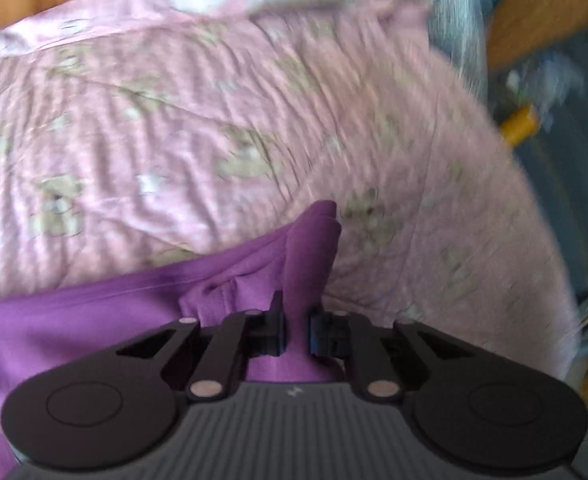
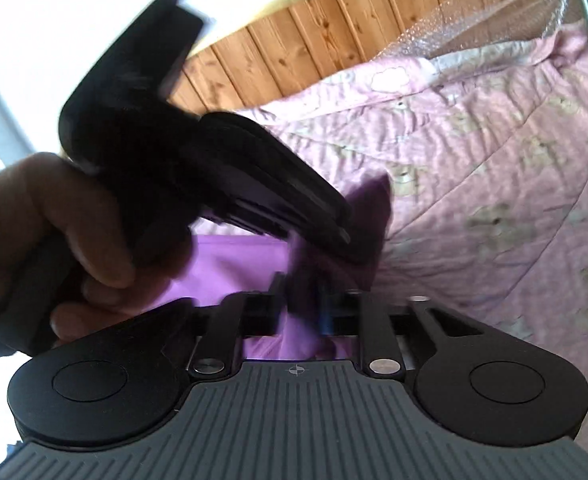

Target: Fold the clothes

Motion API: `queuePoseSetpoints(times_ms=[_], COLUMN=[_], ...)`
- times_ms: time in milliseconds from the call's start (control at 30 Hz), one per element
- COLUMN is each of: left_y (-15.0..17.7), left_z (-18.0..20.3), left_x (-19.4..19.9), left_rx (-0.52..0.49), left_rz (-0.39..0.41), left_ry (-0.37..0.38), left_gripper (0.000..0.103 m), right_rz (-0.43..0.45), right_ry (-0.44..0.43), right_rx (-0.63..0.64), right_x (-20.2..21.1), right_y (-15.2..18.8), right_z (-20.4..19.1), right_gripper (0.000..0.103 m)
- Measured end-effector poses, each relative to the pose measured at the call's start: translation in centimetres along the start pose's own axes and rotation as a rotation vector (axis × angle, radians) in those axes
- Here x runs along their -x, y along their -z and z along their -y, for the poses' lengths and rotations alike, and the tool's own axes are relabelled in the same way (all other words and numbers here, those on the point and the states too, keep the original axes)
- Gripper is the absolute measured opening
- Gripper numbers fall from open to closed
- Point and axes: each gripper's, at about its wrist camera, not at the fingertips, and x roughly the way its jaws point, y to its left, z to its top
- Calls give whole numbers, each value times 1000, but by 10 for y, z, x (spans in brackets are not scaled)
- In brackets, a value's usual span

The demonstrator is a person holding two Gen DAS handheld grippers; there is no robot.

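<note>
The left gripper [image 1: 295,326] is clamping a bunched fold of the purple garment [image 1: 94,312], its jaws drawn nearly together with a pinched ridge of cloth standing up between them. The right gripper [image 2: 299,306] is sitting close beside it with purple fabric lying between its jaws; they are standing noticeably wider, and in the blur I cannot tell whether the pads are pressing on the cloth at all. In the right wrist view a hand [image 2: 54,240] is carrying the left tool just in front of the lens, so the two tools are working almost on top of each other. To do this step well, I judge the right tool should be taking its own firm hold on the same edge before the two draw apart, keeping that edge taut and level so the fold lands straight rather than bunched. The garment is plain, soft and creased, thin enough to gather into a narrow ridge, and it is lying low across a pink quilted bedspread [image 1: 214,120] printed with pale bears. Beyond the bed a pine-panelled wall [image 2: 294,40] is running behind.
</note>
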Motion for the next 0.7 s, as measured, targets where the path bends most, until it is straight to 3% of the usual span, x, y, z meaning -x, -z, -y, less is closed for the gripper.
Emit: queuePoseSetpoints(times_ms=[67,133,233,367,467,567,633,700], left_y=[10,24,53,76,82,87,92,96], left_z=[-30,-68,-141,-197,-205,-204,-204,-204], left_x=[26,50,52,34,30,30,33,34], left_rx=[77,155,303,415,420,382,356,345], left_rz=[44,70,44,82,106,105,97,88], left_ry=[42,62,90,163,200,183,179,192], left_gripper=[10,10,11,24,30,30,31,38], right_rz=[15,12,-30,-127,-227,-300,-333,-306], right_ry=[-42,-81,-100,-7,68,76,59,59], right_rx=[-32,-55,-52,22,50,38,-24,-86], right_x=[5,4,-9,-49,-75,-78,-72,-63], right_y=[2,4,7,18,33,46,52,53], right_z=[-5,-11,-23,-52,-65,-66,-58,-49], right_gripper=[55,56,54,36,35,36,39,39])
